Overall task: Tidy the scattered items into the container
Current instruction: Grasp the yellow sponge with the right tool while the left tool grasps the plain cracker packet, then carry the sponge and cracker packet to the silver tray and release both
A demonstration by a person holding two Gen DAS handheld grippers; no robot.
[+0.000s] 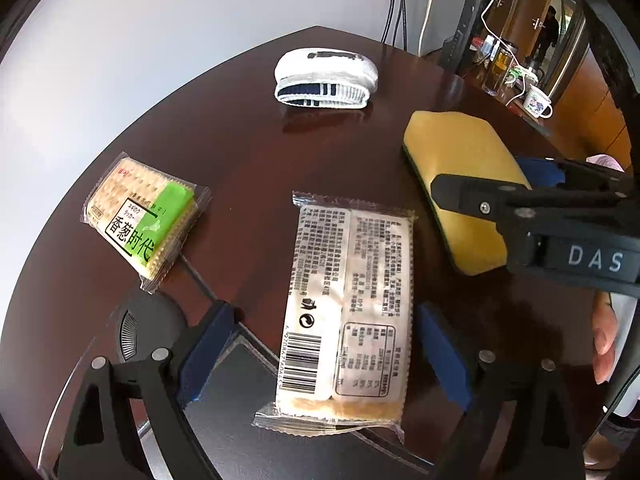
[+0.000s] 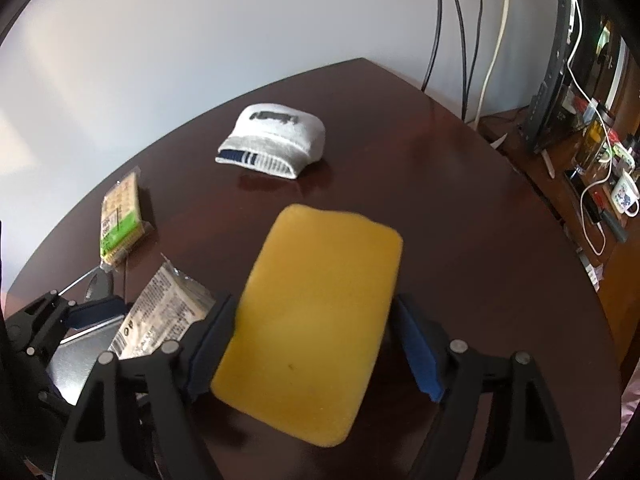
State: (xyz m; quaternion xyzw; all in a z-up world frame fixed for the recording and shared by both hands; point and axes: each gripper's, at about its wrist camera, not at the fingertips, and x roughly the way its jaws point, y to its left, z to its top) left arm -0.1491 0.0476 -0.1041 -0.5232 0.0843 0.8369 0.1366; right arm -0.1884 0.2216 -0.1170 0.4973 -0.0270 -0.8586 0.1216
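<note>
On my left tool the fingers stand spread wide, one on either side of a cracker packet lying print side up; neither blue pad touches it. The packet's near end overhangs a dark grey container at the edge of the surface.

My right tool straddles a yellow sponge — the left pad appears to meet the sponge's edge, the right pad stands just clear, so the tool is parted, not clamped.

A second cracker packet, green-labelled, lies well to the left. A folded white sock sits farther back. Beyond the surface — a mug and cables.
</note>
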